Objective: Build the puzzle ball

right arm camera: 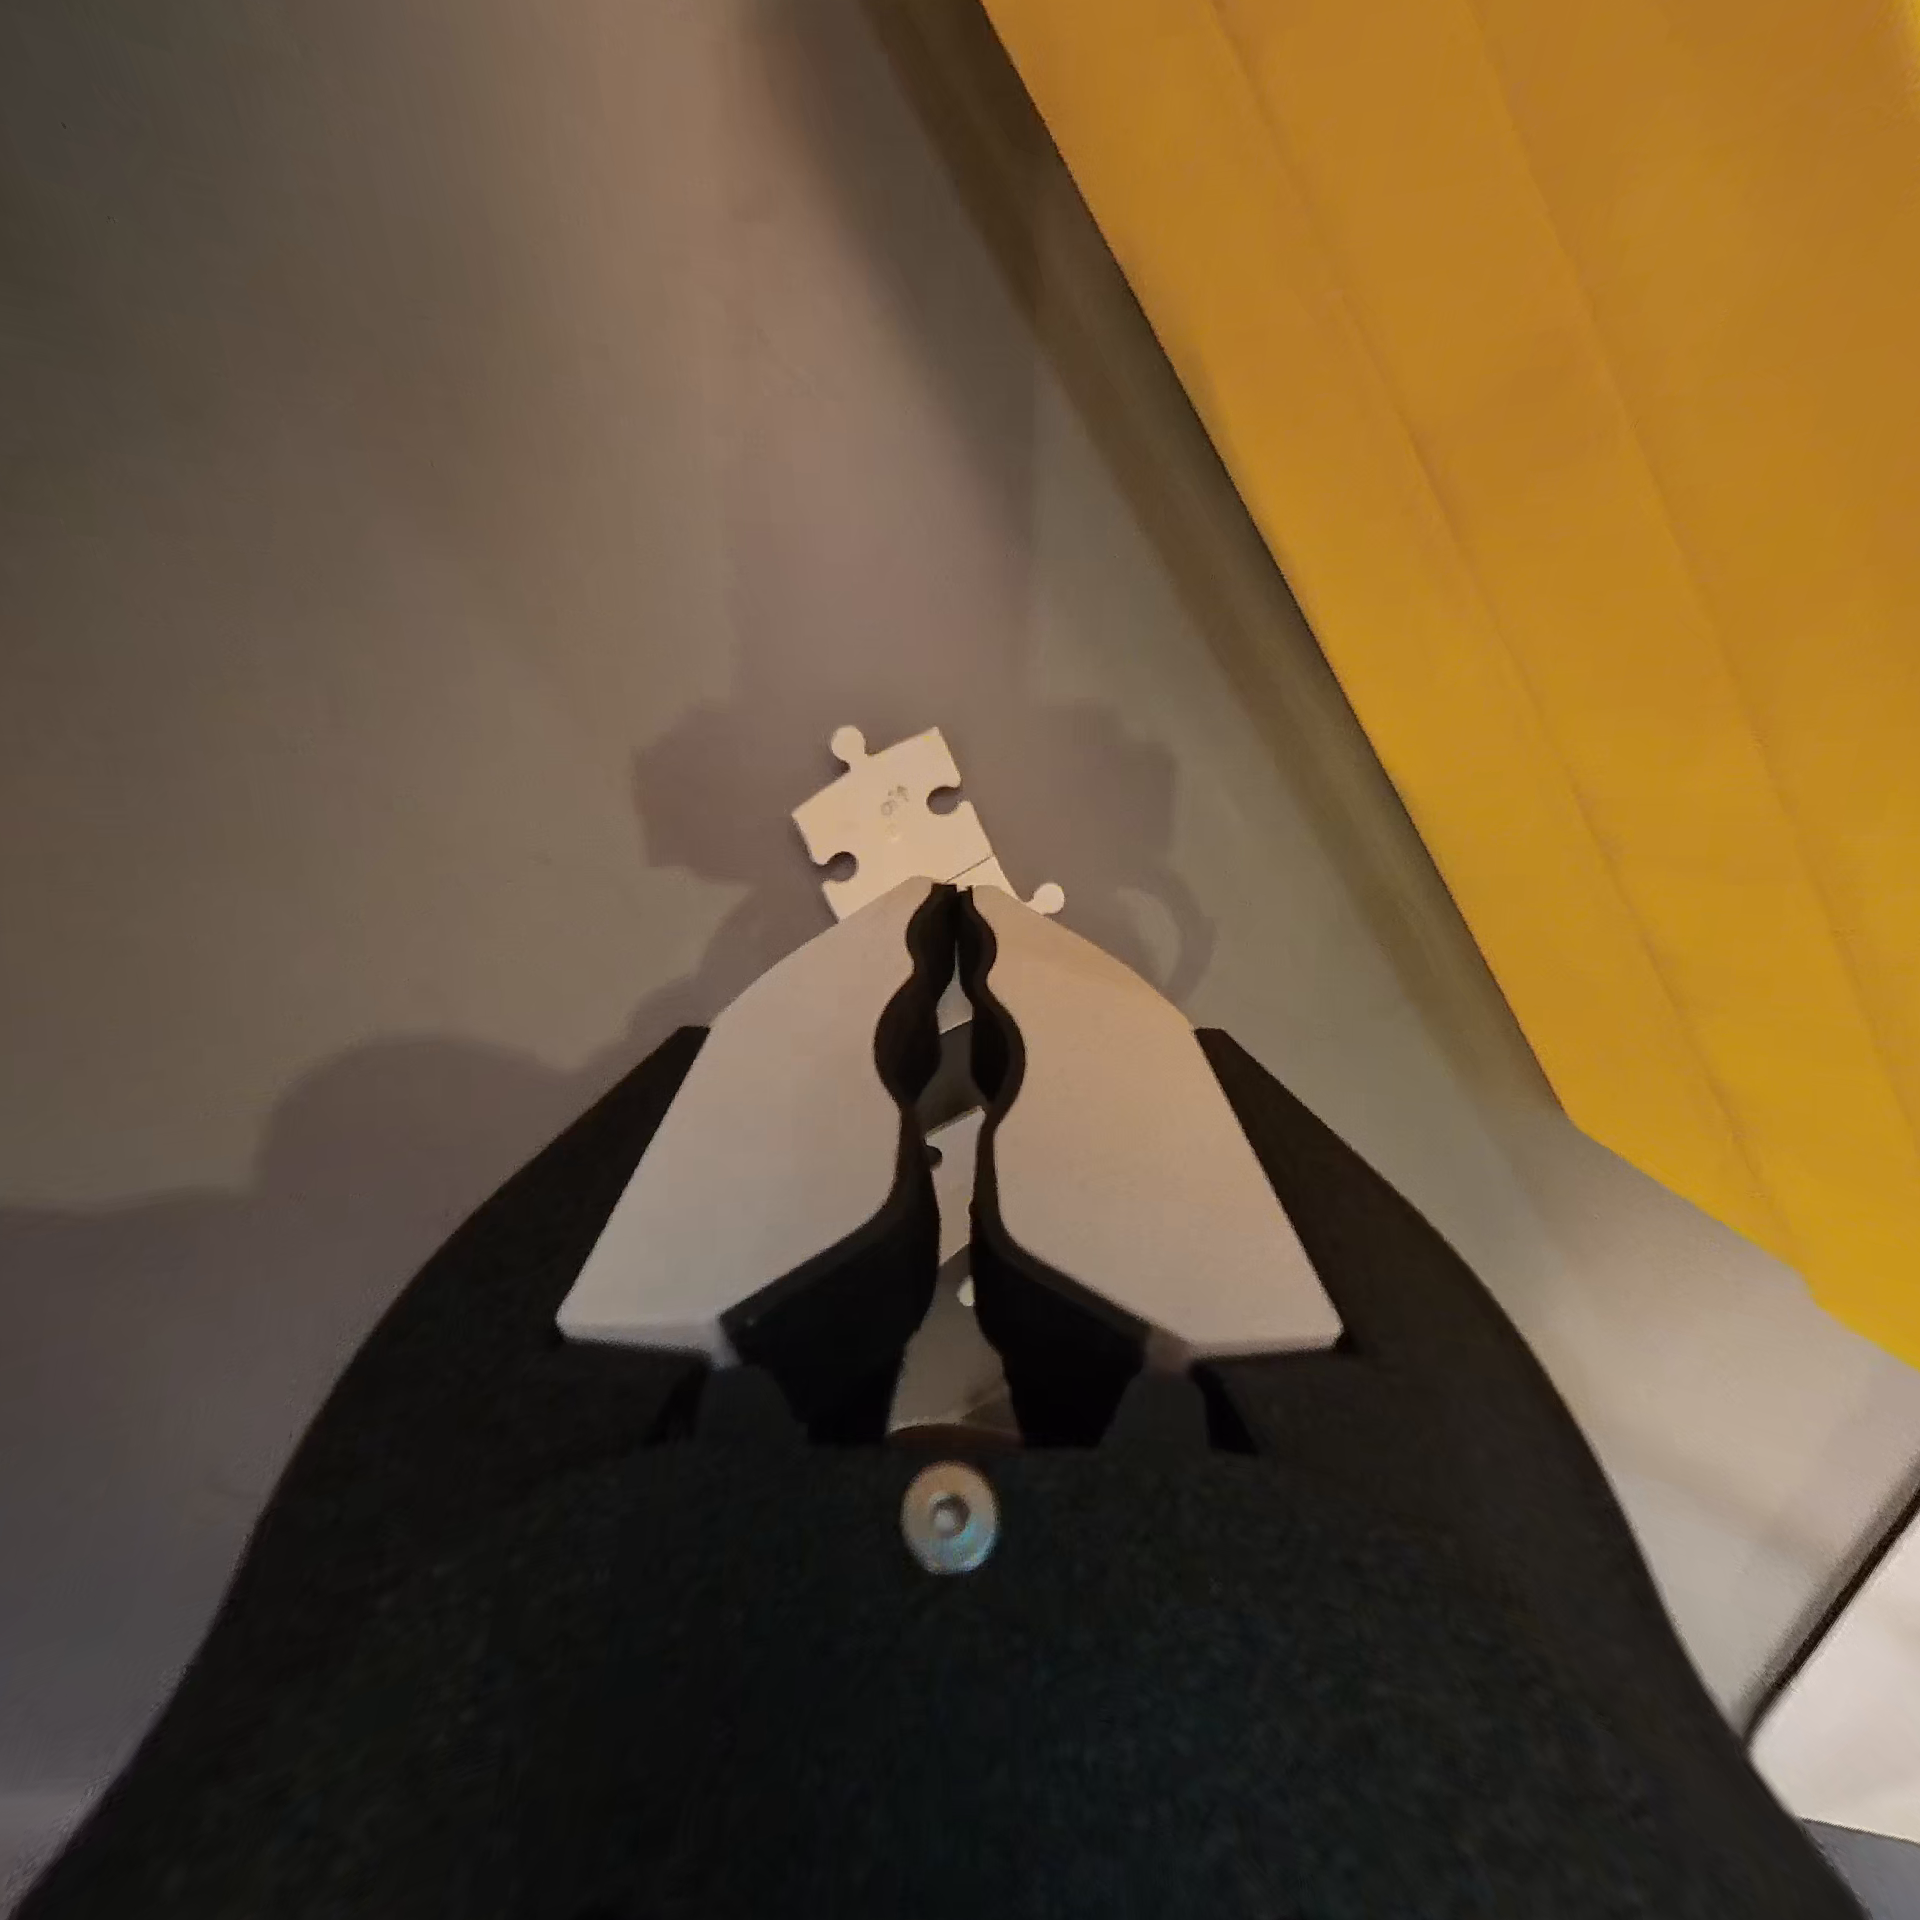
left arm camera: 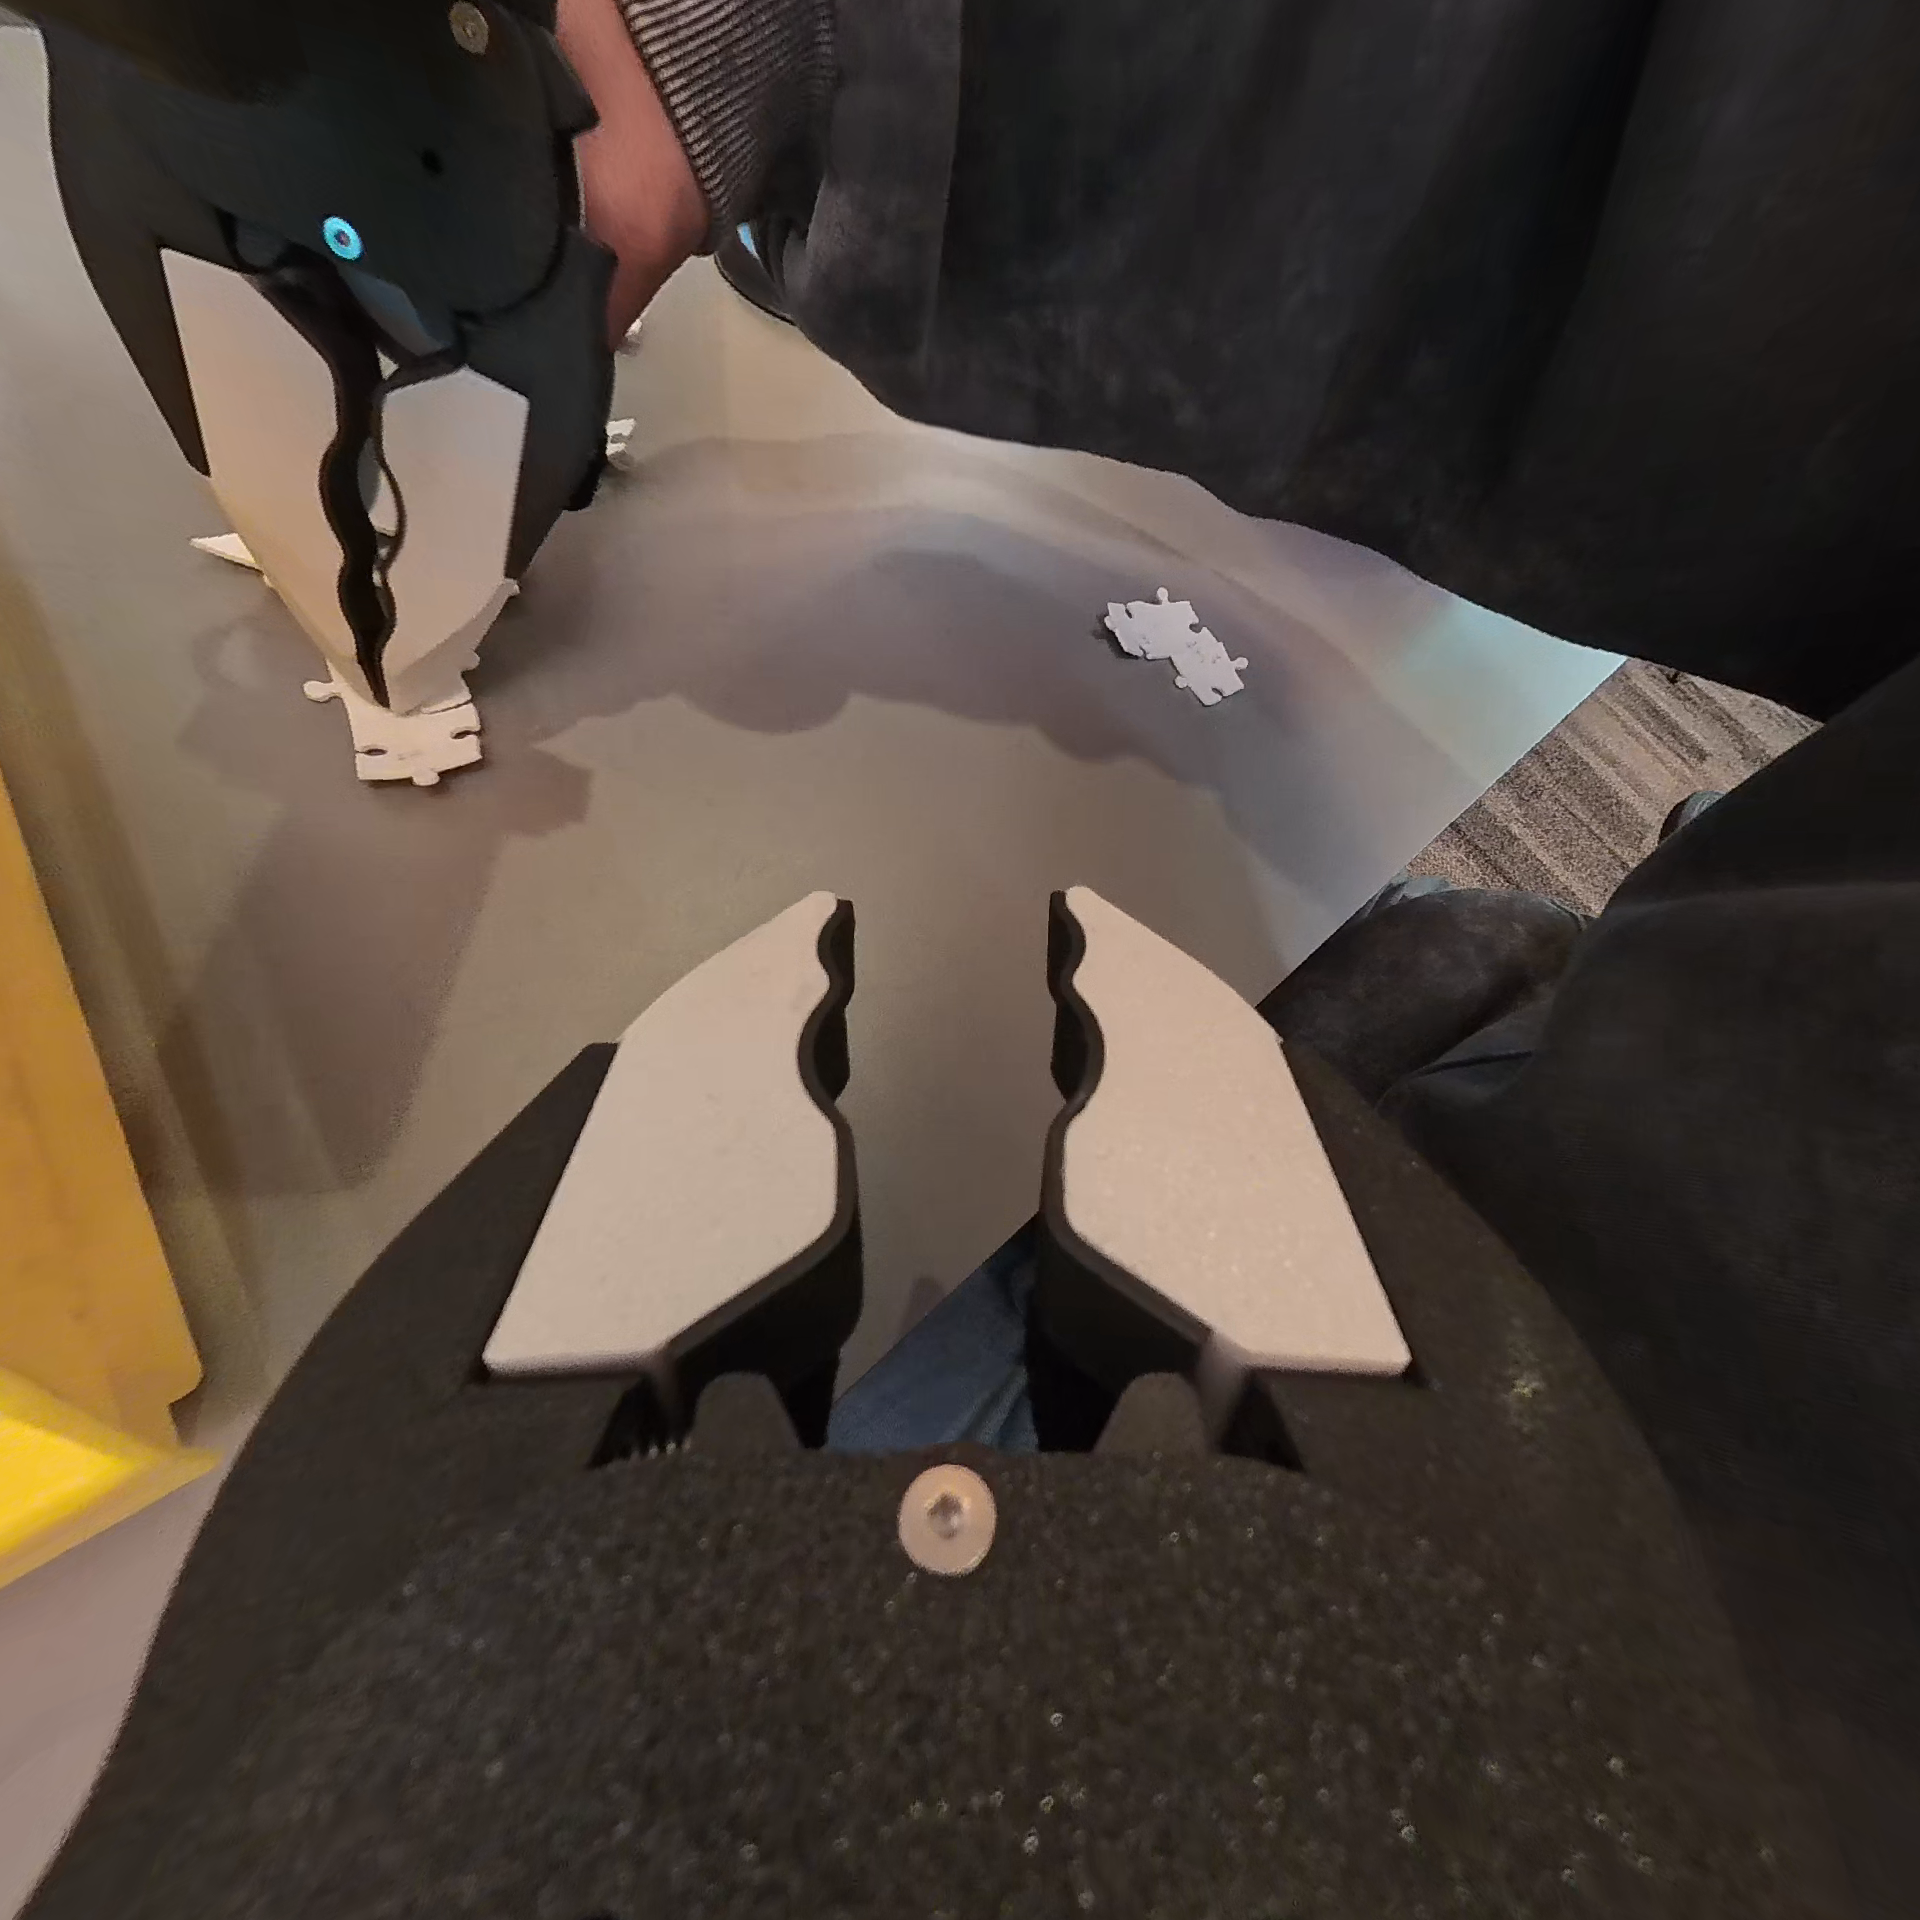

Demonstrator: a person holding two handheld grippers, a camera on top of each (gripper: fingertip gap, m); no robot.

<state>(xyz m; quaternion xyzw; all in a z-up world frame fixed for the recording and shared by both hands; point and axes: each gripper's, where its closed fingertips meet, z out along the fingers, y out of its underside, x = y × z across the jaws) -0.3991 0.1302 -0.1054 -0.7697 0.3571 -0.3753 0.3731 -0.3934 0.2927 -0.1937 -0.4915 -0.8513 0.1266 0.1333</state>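
My right gripper [right arm camera: 951,896] is shut at the tips on the edge of two joined white puzzle pieces [right arm camera: 888,821], which stick out beyond the tips. In the left wrist view the right gripper [left arm camera: 374,694] points down at the far left and holds these pieces [left arm camera: 421,740] just above the grey table [left arm camera: 935,790]; their shadow falls to the right. My left gripper [left arm camera: 951,914] is open and empty, low over the table's near side. Another joined pair of white pieces [left arm camera: 1176,646] lies flat on the table ahead and to the right of it.
More white pieces lie behind the right gripper [left arm camera: 223,545] [left arm camera: 620,436]. A yellow box [left arm camera: 73,1143] stands at the left, also in the right wrist view [right arm camera: 1558,520]. A person in dark clothes [left arm camera: 1351,260] sits at the far side. The table edge and carpet [left arm camera: 1579,790] are at the right. Some 20 centimetres of space lies between my two pairs of fingers.
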